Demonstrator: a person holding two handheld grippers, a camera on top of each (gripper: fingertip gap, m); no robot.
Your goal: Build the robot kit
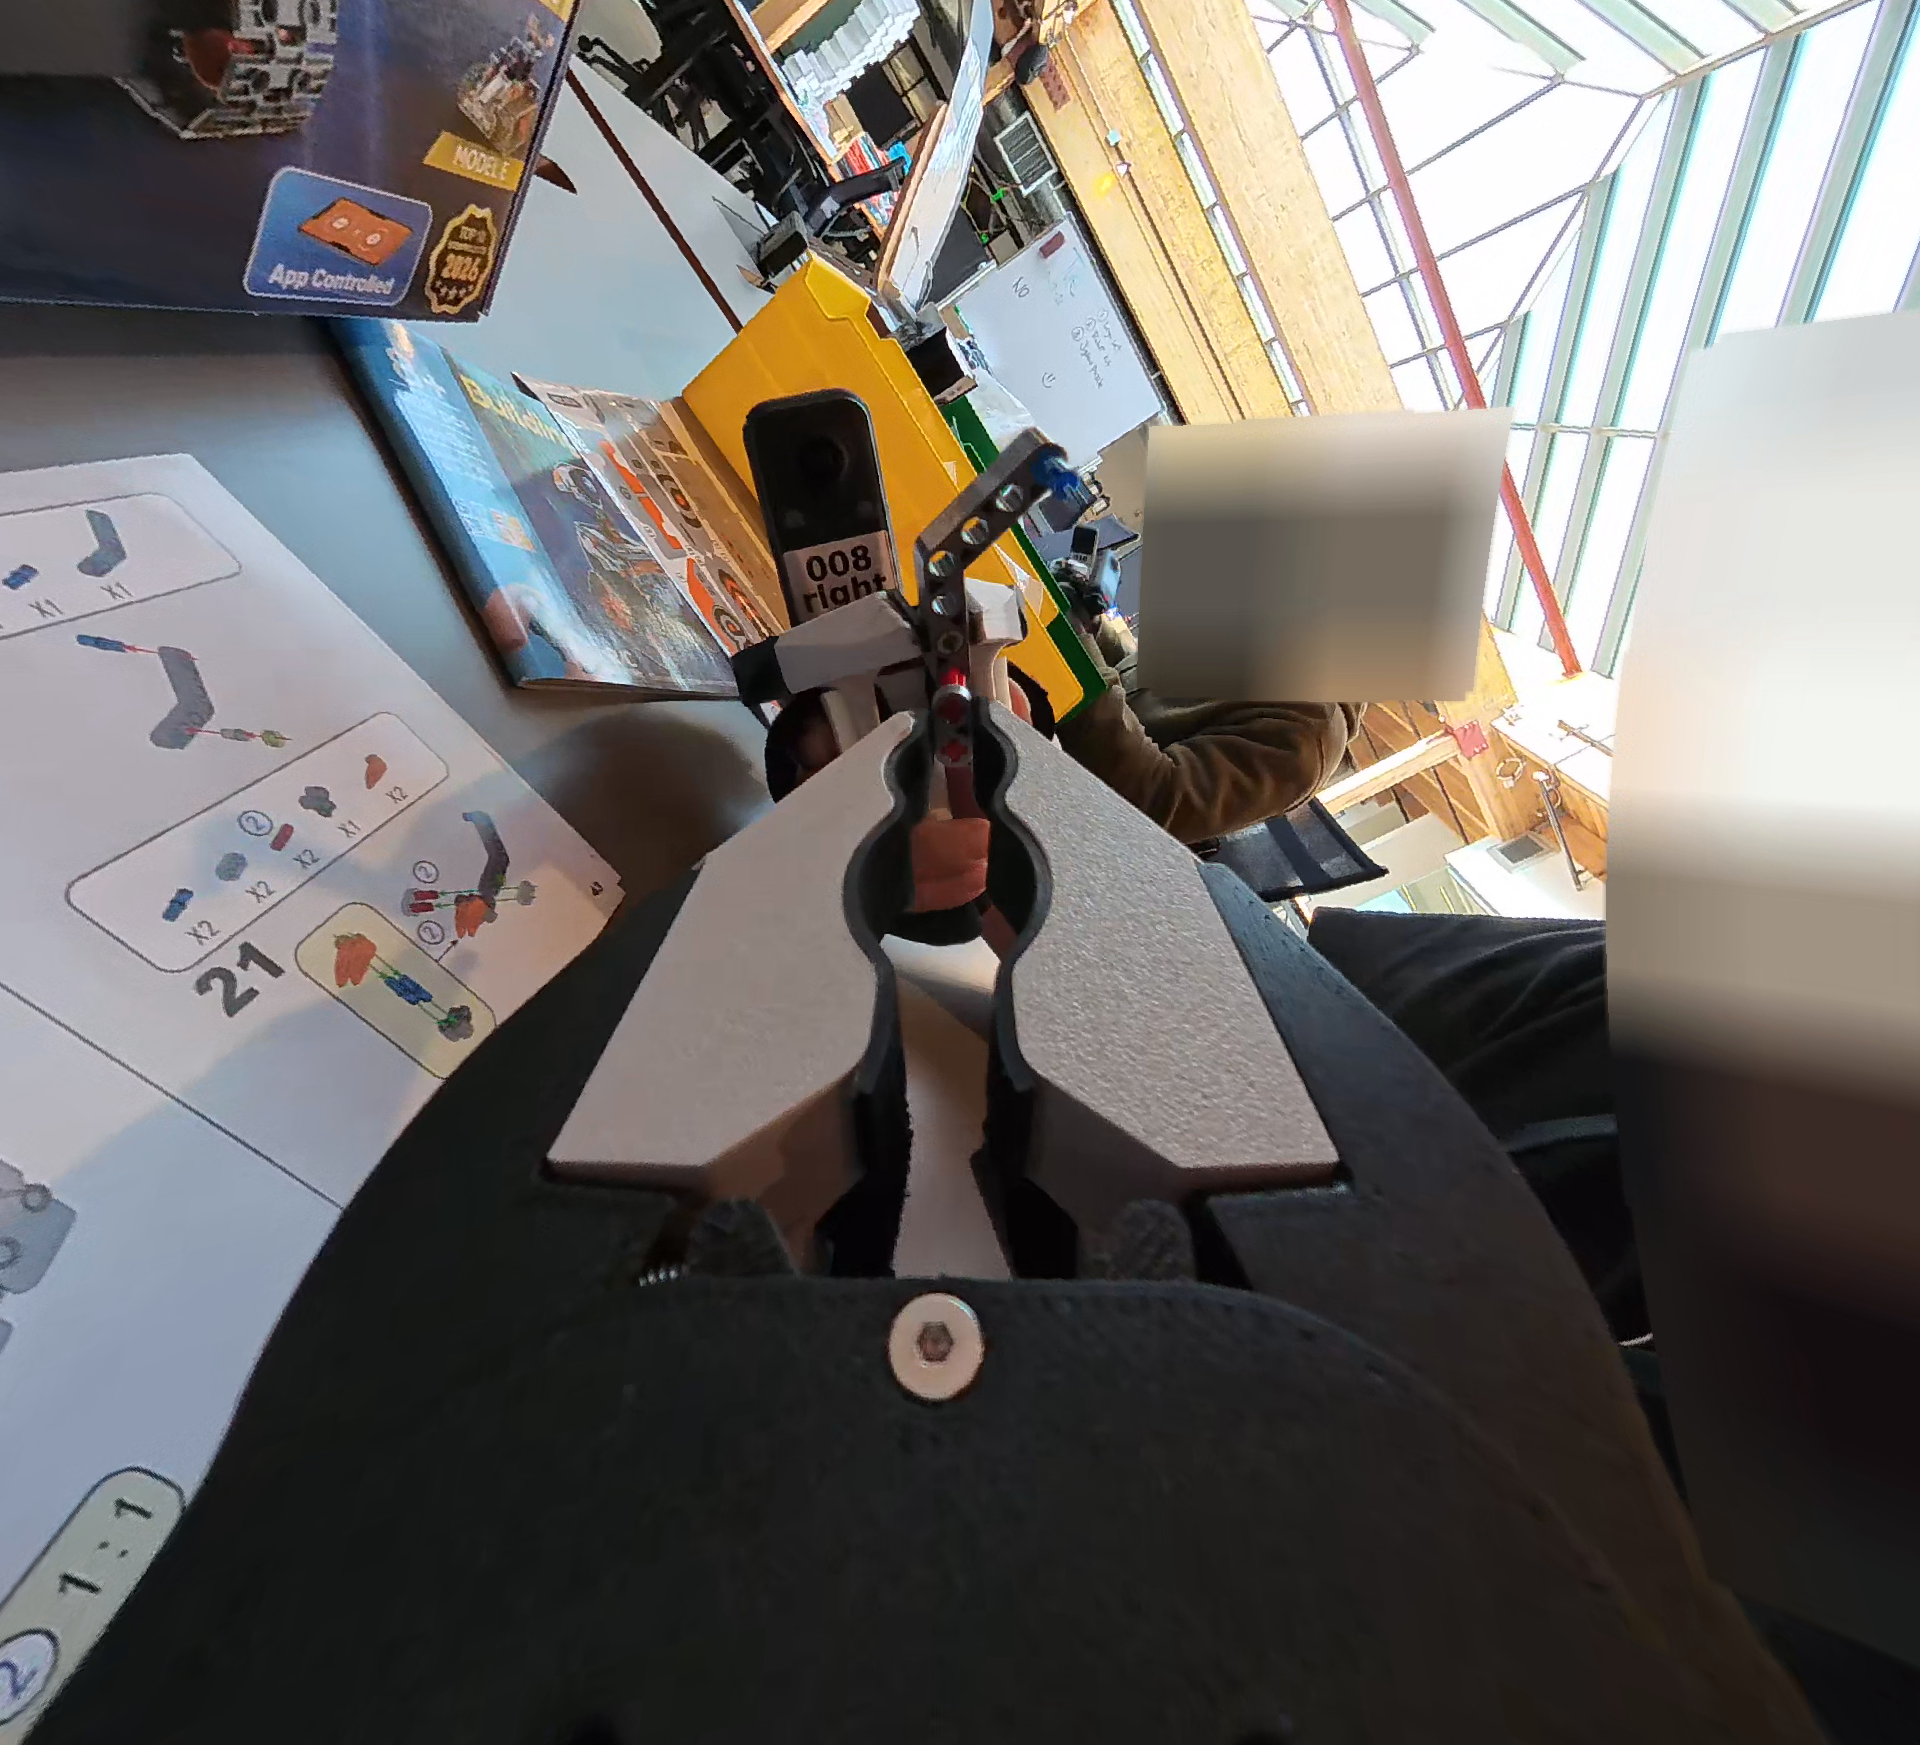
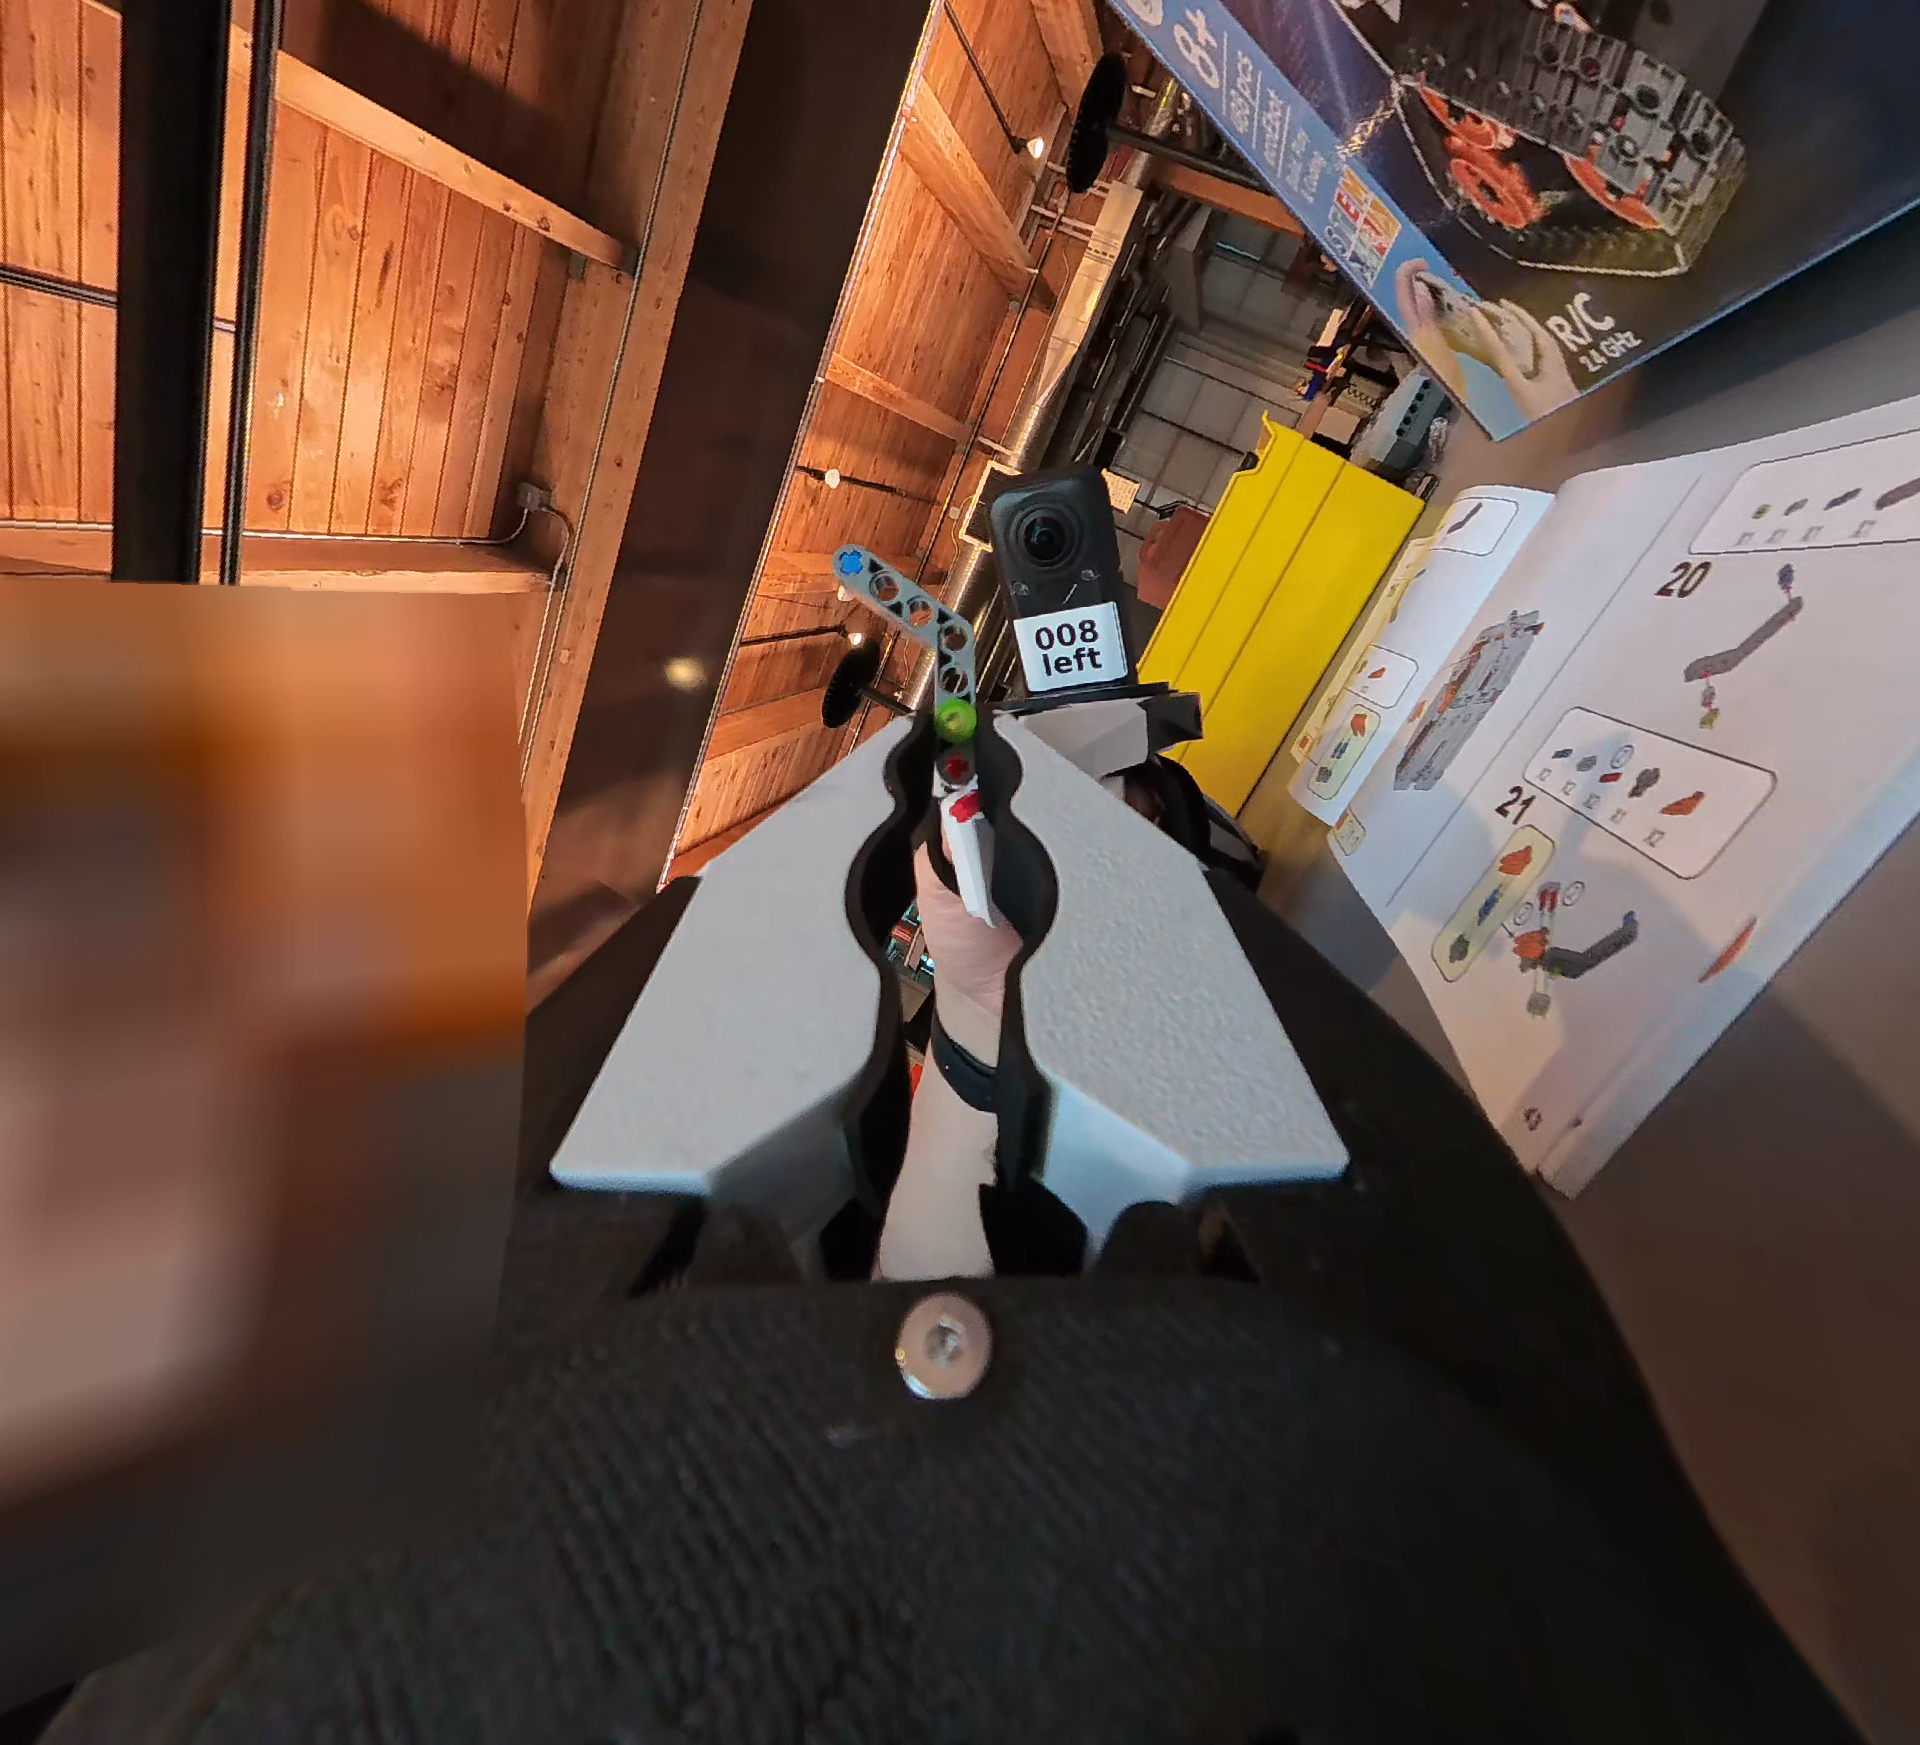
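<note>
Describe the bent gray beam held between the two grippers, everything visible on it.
The bent gray beam is a slim plastic piece with a row of round holes and an angled elbow. A blue pin plugs its far tip; a green bush and red pieces sit at its lower end. It is held in the air, pinched between the left gripper and right gripper, tip up.

The left gripper (image 1: 951, 729) is pinched tight on a red pin (image 1: 950, 708) fitted in the lower end of a bent grey beam with holes (image 1: 971, 542). The beam rises toward one o'clock, a blue pin (image 1: 1055, 477) at its tip. The right gripper (image 2: 951, 745), closed, meets the same beam (image 2: 914, 615) at a green bush (image 2: 954, 719).
</note>
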